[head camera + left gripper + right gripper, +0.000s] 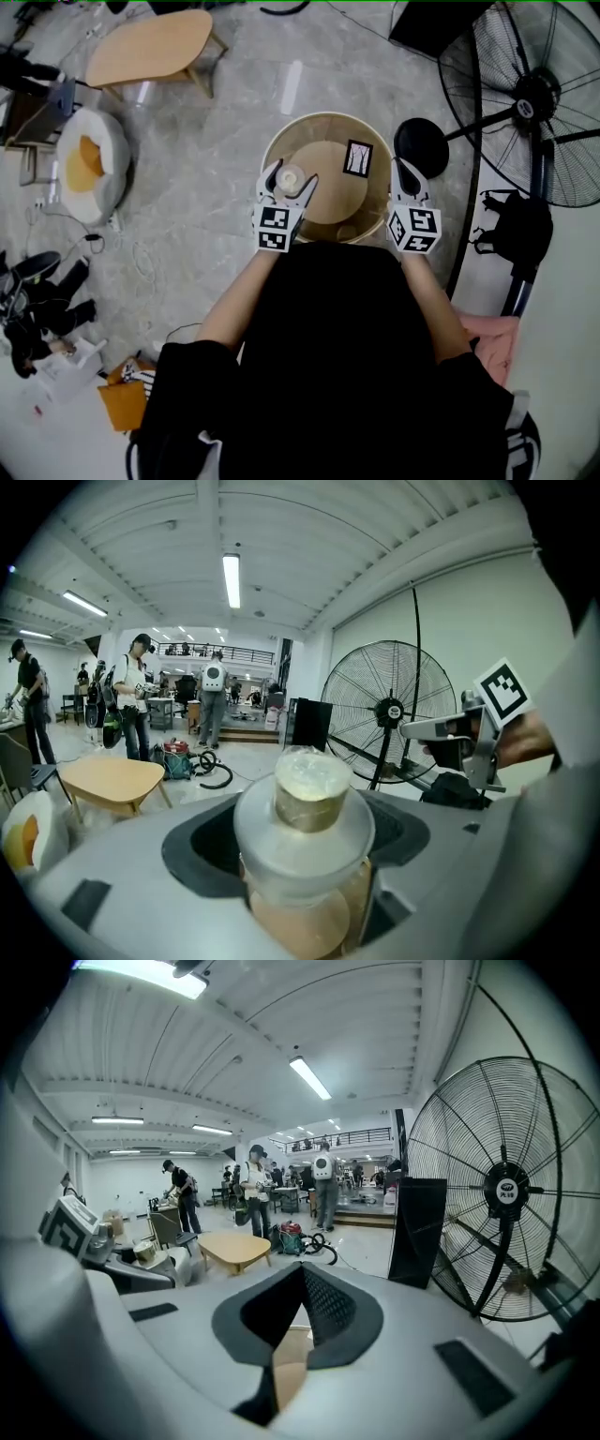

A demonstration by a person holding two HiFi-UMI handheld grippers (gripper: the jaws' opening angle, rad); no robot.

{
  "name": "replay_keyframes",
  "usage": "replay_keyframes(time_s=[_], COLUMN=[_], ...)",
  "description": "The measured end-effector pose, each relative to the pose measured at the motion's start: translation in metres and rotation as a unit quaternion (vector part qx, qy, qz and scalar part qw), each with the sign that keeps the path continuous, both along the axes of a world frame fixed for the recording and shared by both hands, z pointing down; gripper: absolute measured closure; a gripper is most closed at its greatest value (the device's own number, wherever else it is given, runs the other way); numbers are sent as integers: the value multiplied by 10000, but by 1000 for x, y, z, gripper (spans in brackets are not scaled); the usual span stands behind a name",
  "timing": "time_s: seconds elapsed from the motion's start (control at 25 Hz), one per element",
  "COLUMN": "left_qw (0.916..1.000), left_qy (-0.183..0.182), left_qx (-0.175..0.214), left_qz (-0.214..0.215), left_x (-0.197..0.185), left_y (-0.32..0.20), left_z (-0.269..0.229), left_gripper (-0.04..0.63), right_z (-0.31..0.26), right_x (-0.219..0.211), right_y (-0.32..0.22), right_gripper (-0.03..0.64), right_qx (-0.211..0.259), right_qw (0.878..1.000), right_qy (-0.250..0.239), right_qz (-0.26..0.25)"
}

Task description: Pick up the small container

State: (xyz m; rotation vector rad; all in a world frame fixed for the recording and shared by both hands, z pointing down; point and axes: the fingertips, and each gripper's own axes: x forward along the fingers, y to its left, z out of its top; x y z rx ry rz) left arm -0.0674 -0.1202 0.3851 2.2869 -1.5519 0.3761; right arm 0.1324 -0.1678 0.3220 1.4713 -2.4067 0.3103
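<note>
The small container point(290, 175), clear with a wide pale lid, sits clamped between the fingers point(112, 883) of the left gripper point(290, 180), over the left part of the round desk point(373, 204). Whether it touches the top cannot be told. A small picture card point(358, 157) stands just to its right. At the desk's right edge the right gripper point(405, 174) has its fingers point(323, 1312) pressed together, holding nothing.

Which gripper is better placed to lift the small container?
Left. The left gripper has its fingers clamped on the small translucent lidded container. The right gripper is shut, empty, off at the round beige table's right edge.
</note>
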Motion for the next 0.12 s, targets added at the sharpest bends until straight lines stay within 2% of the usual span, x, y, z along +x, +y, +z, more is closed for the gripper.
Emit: replay_keyframes(time_s=[0.12], left_qw=[10000], left_qy=[52], left_qx=[10], left_qz=[-33], left_x=[0], left_y=[-1], left_z=[2], left_gripper=[233], right_z=[2], right_x=[-2], right_y=[-1], right_gripper=[601], right_qx=[-15], right_qw=[9999], right_qy=[-20], right_qz=[-98])
